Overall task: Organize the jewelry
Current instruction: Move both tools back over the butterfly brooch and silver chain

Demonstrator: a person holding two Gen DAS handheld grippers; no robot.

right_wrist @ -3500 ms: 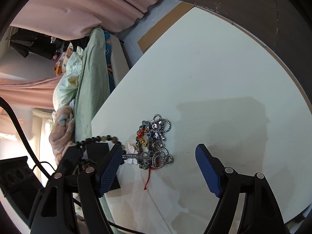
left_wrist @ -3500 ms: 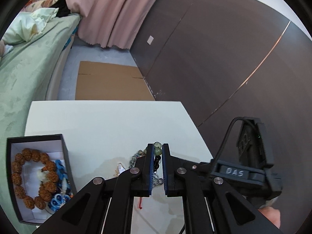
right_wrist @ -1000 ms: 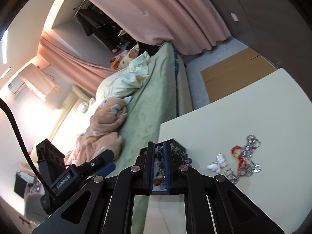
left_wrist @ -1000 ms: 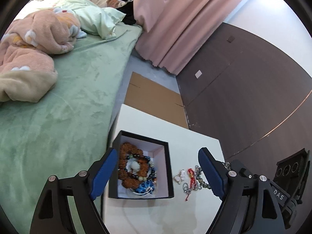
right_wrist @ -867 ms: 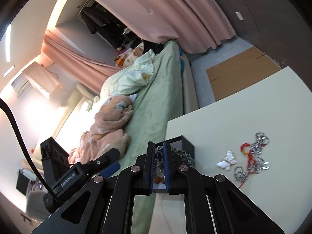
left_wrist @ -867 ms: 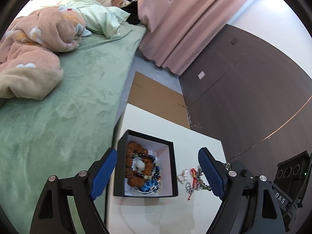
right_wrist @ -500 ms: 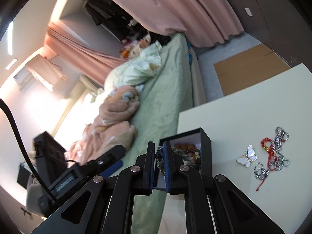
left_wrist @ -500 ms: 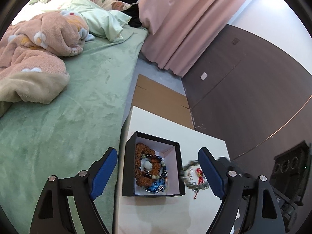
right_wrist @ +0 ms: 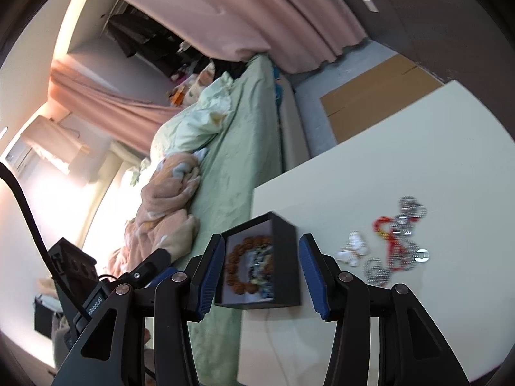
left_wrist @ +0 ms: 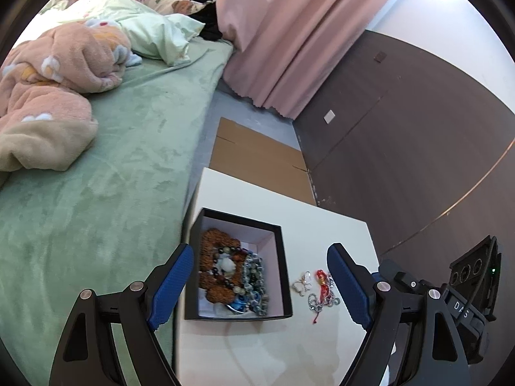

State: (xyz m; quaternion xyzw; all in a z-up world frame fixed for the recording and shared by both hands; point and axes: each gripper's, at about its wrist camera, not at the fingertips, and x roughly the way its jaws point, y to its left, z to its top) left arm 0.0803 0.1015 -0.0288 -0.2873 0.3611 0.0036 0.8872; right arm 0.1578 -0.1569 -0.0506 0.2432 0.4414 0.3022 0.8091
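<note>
Grippers: your left hand-held gripper (left_wrist: pixel 259 284) is spread wide with nothing between its pads, and your right hand-held gripper (right_wrist: pixel 261 271) is parted as well and carries nothing; both hang above the bench (left_wrist: pixel 309 225), clear of it.

Box: the black box (left_wrist: pixel 238 314) sits at the bench's left edge, right beside the bed (left_wrist: pixel 96 193). It holds a ring of brown beads (left_wrist: pixel 214 241), darker beads and something blue, piled loosely.

Loose pieces: a white butterfly charm (right_wrist: pixel 352 251), a red cord (right_wrist: pixel 391 241) and a silver chain (right_wrist: pixel 375 270) lie on the bench just right of the box; cord and chain look tangled together.

Remaining work: by my reading, those three pieces are what you have left to put in the box.

Risk, tangle: pinch only the cord or only the chain and the other will likely drag along, swing, and catch on the box wall or drop short of it.

Risk, box: it stands so near the edge that a nudge from a finger on the way in could push it off toward the bed, spilling what is already stored.

Risk, charm: it lies flat and is small, so your pads may close over it and skid it away rather than lift it.

Risk, crowding: both grippers frame the same box, so reaching together could knock them into each other.
</note>
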